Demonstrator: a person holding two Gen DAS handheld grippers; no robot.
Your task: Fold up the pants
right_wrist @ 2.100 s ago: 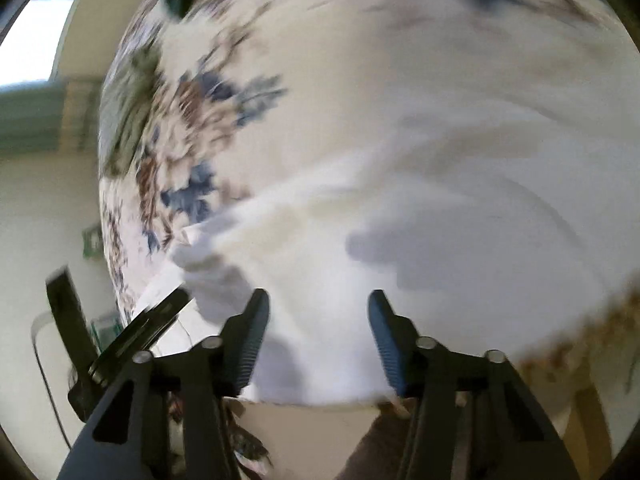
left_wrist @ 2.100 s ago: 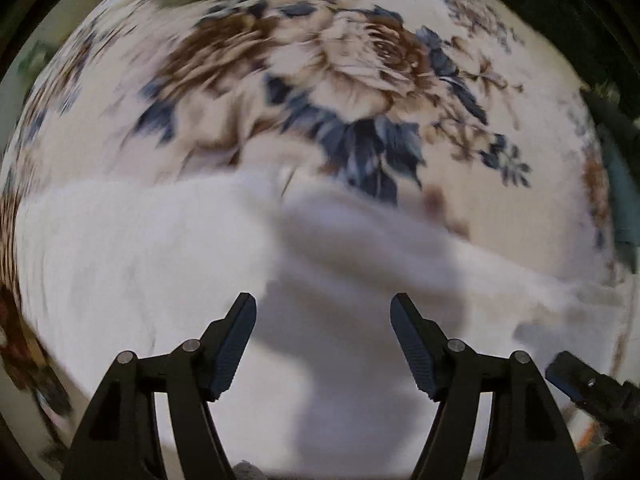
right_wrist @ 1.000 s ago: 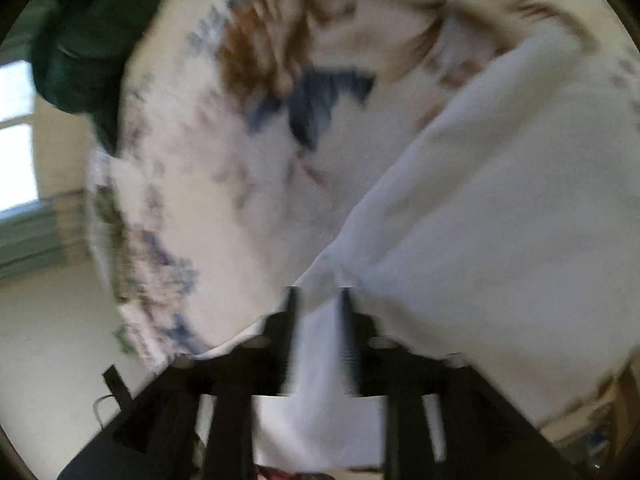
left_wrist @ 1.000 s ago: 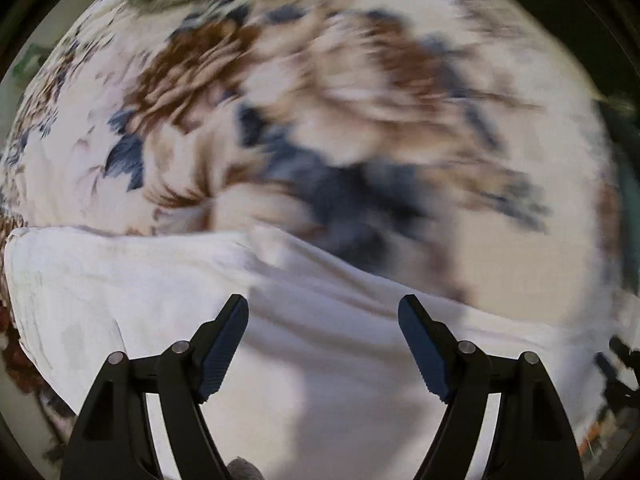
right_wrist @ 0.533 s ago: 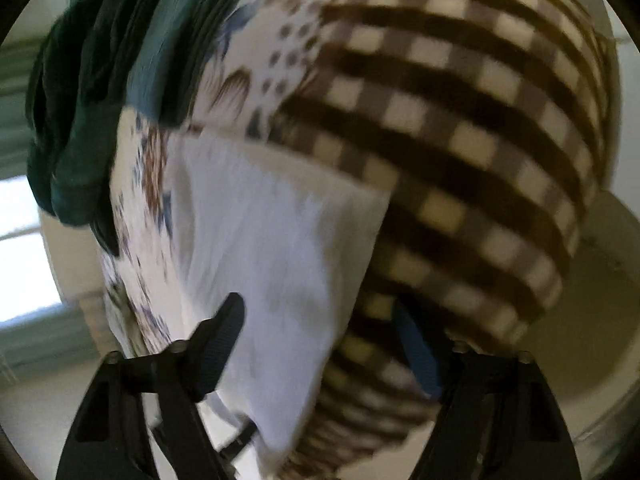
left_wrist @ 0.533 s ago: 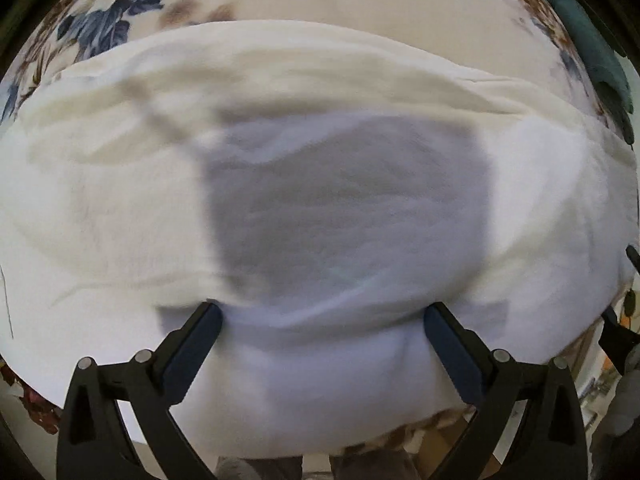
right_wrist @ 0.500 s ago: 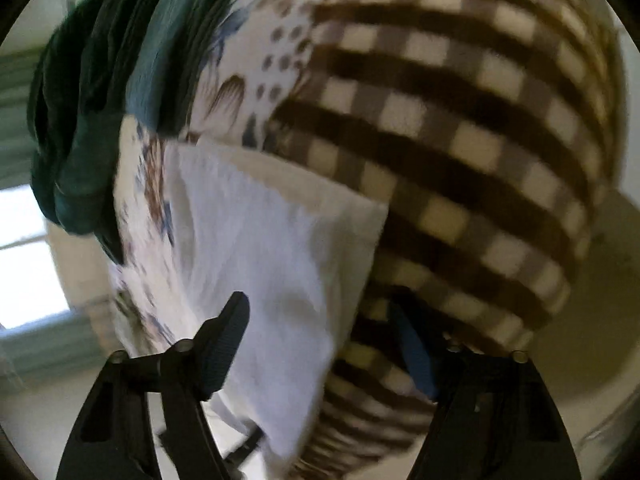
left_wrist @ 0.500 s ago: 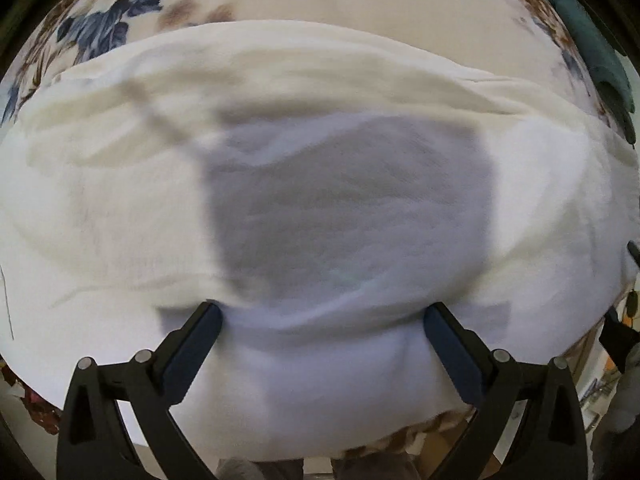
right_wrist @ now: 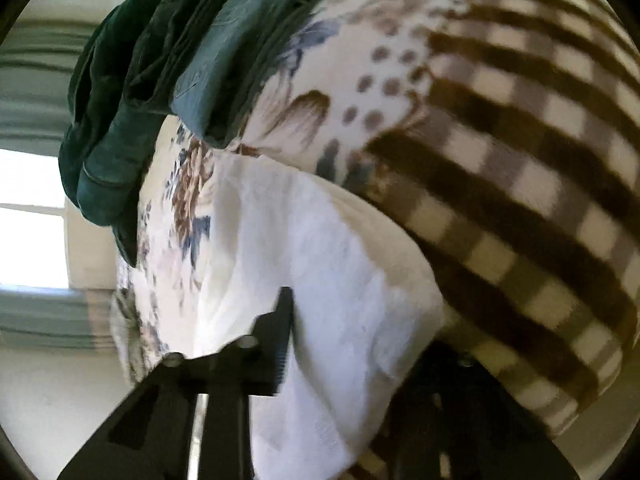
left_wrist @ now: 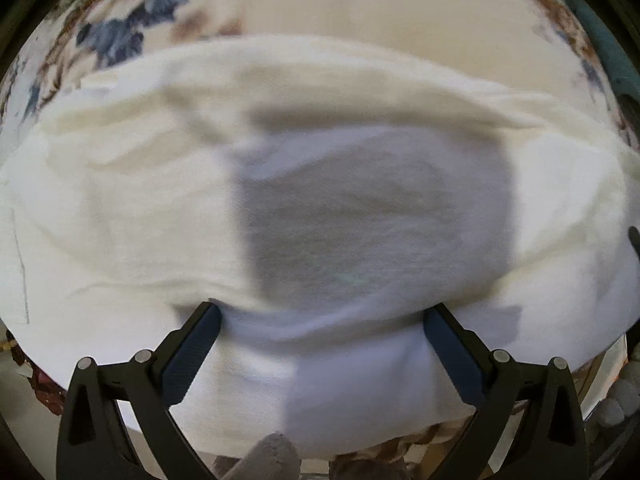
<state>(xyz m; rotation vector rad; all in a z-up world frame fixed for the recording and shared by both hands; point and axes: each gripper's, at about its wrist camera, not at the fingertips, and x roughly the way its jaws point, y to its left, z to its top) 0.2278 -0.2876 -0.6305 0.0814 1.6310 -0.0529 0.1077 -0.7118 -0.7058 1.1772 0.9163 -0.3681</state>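
A floral bedspread (left_wrist: 400, 12), cream with blue and brown flowers, was seen covering the bed, and in the right wrist view a brown-and-cream checked blanket (right_wrist: 520, 200) was spread beside it. A heap of dark green clothes (right_wrist: 168, 80) was piled at the far edge of the bedspread, and a bright window (right_wrist: 28, 216) was shown behind it. Nothing was laid over the pants.

The white pants (left_wrist: 320, 208) were laid flat across the bedspread in a wide, folded band, soft creases running along their length and a grey shadow cast over their middle. Their near edge was draped toward the side of the bed.

The left hand-held gripper (left_wrist: 320, 332) was held straight down over the pants with its jaws spread wide apart, the tips pressed into the cloth and nothing clamped. The right hand-held gripper (right_wrist: 340, 344) had just been closing, its jaws nearly together; one finger (right_wrist: 280, 340) was seen against the pants' edge, the other was hidden by the cloth, so a pinch could not be confirmed.
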